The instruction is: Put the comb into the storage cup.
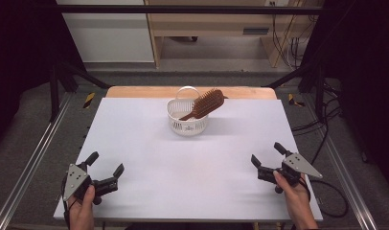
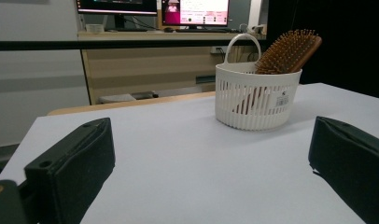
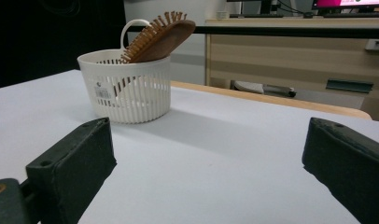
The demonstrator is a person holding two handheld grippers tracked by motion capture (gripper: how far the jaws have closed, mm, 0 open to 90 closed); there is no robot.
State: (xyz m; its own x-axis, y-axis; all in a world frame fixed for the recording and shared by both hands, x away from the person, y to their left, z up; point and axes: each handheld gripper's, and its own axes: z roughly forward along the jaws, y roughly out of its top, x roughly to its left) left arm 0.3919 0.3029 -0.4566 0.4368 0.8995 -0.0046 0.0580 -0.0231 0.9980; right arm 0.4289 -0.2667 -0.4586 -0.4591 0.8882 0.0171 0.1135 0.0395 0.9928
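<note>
Wooden hairbrush (image 2: 289, 52) leans in white basket (image 2: 255, 95), tool (image 2: 211, 163) spread wide.

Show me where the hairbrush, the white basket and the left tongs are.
hairbrush (image 1: 209, 102): high view, on its bristled head.
white basket (image 2: 253, 100): left gripper view, on its slatted side wall.
left tongs (image 1: 105, 165): high view, midway between the two black tips.

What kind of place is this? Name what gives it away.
Probably a lab or office set up for recording. The table sits inside a dark metal frame, loose cables run over the floor at its right, and lit monitors stand on a wooden desk behind.
</note>
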